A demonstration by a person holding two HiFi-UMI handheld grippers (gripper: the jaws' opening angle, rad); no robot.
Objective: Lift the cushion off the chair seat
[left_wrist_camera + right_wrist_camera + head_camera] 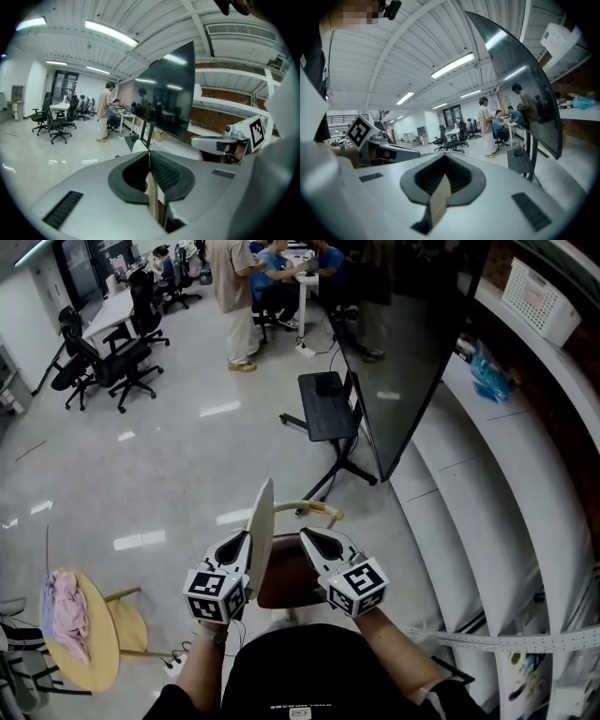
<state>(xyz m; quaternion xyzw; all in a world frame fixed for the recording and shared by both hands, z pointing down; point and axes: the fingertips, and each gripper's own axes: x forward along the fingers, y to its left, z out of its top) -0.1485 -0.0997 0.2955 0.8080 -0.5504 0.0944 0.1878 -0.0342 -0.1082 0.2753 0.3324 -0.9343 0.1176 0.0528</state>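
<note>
A thin cream cushion (262, 517) stands on edge above the brown chair seat (286, 582), tilted almost upright. My left gripper (242, 535) is shut on its lower edge, and the cream pad (151, 199) shows pinched between the closed jaws of that gripper (149, 154). Just right of it, my right gripper (306, 534) hovers over the seat. In the right gripper view a tan flap of the cushion (439, 199) sticks out of that gripper's (444, 159) closed jaws. The chair's pale curved back rail (314, 509) lies just beyond both tips.
A large dark screen (403, 362) on a wheeled stand with a black tray (323, 404) stands ahead. White curved shelves (487, 484) run along the right. At lower left is a round wooden table (89, 662) with a pink cloth (66, 610). Office chairs (112, 362) and people (239, 287) are far back.
</note>
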